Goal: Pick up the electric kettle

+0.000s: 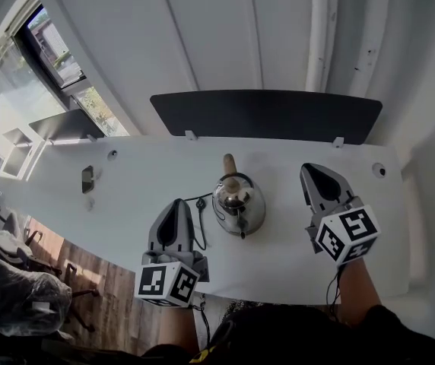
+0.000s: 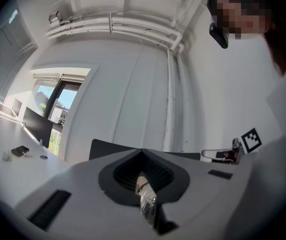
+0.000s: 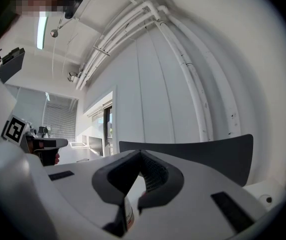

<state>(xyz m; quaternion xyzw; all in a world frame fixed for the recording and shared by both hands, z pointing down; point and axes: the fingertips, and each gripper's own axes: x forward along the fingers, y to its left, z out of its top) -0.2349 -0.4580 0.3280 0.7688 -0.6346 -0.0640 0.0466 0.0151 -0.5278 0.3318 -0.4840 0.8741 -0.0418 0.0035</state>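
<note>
A shiny steel electric kettle (image 1: 238, 202) stands in the middle of the white table (image 1: 141, 173). Its brown handle (image 1: 230, 163) points away from me, and a black cord (image 1: 200, 213) lies at its left side. My left gripper (image 1: 178, 203) lies level just left of the kettle, beside the cord, with its jaws together and nothing in them. My right gripper (image 1: 311, 169) is to the kettle's right, a little apart from it, also shut and empty. Both point toward the far wall. Neither gripper view shows the kettle clearly.
A dark partition panel (image 1: 267, 112) runs along the table's far edge. A small dark object (image 1: 87, 179) lies on the table at the left. Office chairs (image 1: 12, 280) stand on the floor at the lower left. White pipes (image 1: 318, 29) climb the wall.
</note>
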